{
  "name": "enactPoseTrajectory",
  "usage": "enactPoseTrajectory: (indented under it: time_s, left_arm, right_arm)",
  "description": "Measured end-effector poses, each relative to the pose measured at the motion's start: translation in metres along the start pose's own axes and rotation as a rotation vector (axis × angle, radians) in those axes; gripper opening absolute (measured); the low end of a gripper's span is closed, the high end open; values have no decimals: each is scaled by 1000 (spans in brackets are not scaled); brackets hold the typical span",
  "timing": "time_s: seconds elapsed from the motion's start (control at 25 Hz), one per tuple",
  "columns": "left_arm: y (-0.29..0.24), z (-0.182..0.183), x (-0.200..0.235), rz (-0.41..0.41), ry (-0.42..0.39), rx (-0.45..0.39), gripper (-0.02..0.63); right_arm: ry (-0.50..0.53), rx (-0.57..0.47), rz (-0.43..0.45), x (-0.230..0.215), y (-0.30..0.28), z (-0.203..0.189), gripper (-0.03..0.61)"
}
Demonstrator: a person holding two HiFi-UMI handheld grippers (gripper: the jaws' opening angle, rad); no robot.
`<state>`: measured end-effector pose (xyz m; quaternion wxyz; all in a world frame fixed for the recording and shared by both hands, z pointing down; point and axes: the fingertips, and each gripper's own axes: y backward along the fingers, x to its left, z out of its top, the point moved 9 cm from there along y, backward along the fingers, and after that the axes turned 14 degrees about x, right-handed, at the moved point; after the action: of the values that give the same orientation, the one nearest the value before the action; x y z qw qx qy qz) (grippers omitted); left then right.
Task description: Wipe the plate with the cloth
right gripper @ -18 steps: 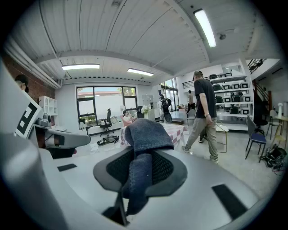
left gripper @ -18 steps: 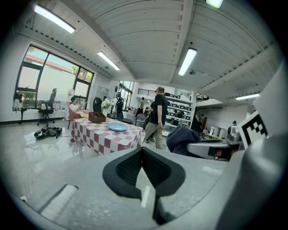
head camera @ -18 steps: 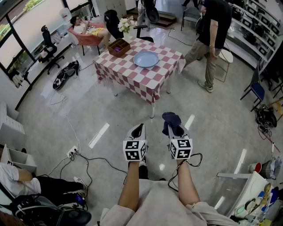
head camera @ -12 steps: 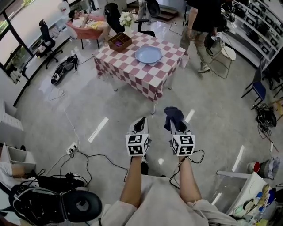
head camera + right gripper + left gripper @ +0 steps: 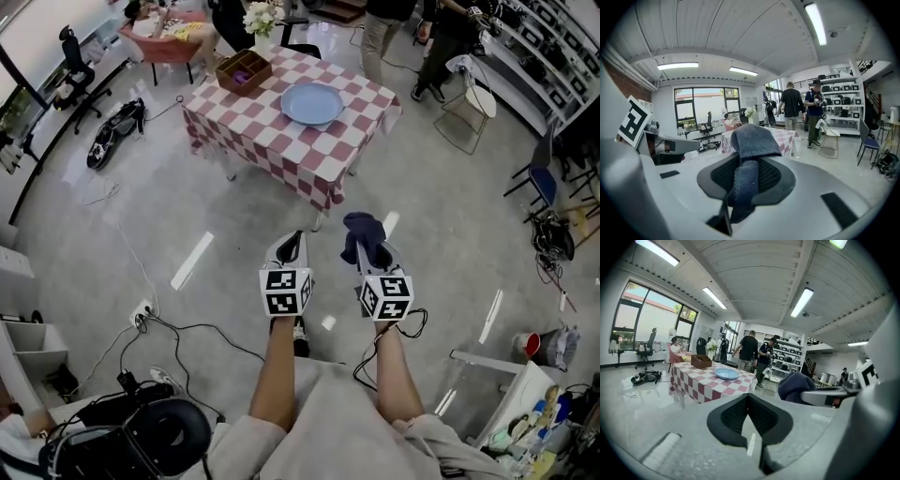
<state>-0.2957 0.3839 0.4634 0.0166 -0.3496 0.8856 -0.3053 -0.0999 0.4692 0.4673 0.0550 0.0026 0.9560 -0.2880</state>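
the person is standing well back from the desk, holding a tool in each hand out over the grey floor. the left tool is sitting fully closed, its two dark pads meeting in a thin line with nothing between them. the right tool is clamping the dark blue cloth. in the right gripper view a strip of the fabric is running down between the pads, while the rest is bunching up in a rounded heap above the tips. the two tools are pointing side by side, near each other but apart, both tilting a little downward toward the desk.

the pale blue plate is lying flat on the desk's red-and-white checked covering, toward its far right part, well apart from both tools and from the cloth. a brown wooden box is sitting at the desk's far left corner, apart from the plate, and a bunch of white flowers is showing just beyond it. two people are standing on the far side of the desk, near a light chair. black cables are trailing across the floor to the person's left.
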Motion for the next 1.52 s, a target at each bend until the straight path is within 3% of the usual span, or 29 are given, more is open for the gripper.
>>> enactPoseTrajectory:
  time_s: [0.28, 0.56, 0.76, 1.04, 1.52]
  left_arm:
    - [-28, 28, 48, -51, -4, 17, 8]
    - [-60, 41, 70, -79, 42, 32, 8]
    - [-91, 55, 81, -48, 36, 44, 8]
    - [-151, 106, 103, 1, 46, 55, 8]
    - [-244, 181, 119, 87, 145, 52, 8]
  right_arm:
    - [-62, -7, -41, -3, -39, 22, 100]
    - [-59, -8, -57, -19, -61, 40, 100]
    - [-54, -14, -24, -43, -100, 58, 100]
    - [-30, -26, 38, -80, -172, 118, 100]
    - [40, 3, 144, -156, -274, 210, 100]
